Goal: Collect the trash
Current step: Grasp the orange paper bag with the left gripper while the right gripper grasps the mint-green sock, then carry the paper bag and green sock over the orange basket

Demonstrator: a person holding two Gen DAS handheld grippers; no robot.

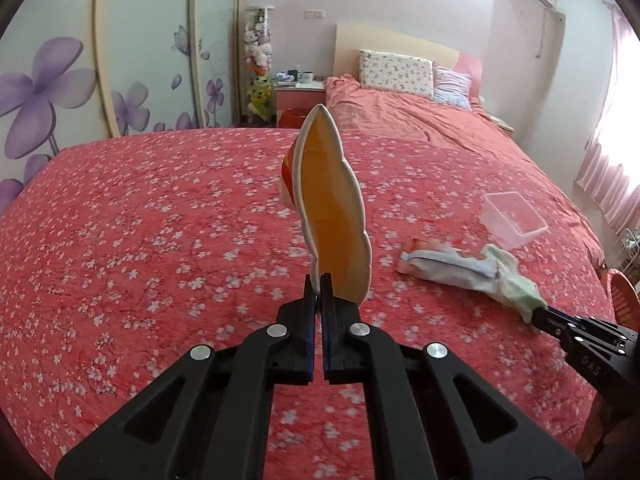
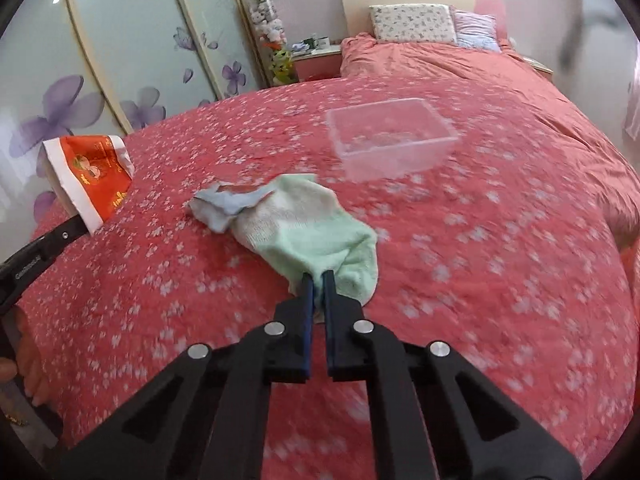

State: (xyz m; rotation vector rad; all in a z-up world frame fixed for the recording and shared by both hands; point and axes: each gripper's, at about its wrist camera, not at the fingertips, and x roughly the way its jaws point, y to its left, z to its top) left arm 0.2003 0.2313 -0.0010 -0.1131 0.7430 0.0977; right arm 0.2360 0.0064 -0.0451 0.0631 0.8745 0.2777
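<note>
Risk sits mostly with the right tongs, which are pressed together on only the near edge of a pale green sock lying on the bed. The sock may not count as trash, and with such a shallow pinch it could slide free if lifted. A crumpled blue-grey wrapper lies touching the sock's far end; I judge it could be dragged along, or left behind, when the sock moves. The left tongs are clamped on the bottom edge of an orange and white snack packet, held upright and clear of the bedspread; gripped only at that edge, the packet could flop over or slip out.

Relative to the tongs, the packet stands straight up from the left pair, while the sock stretches away from the right pair toward a clear plastic box. That box stands open and empty, well beyond the sock, near the middle of the bed.
</note>
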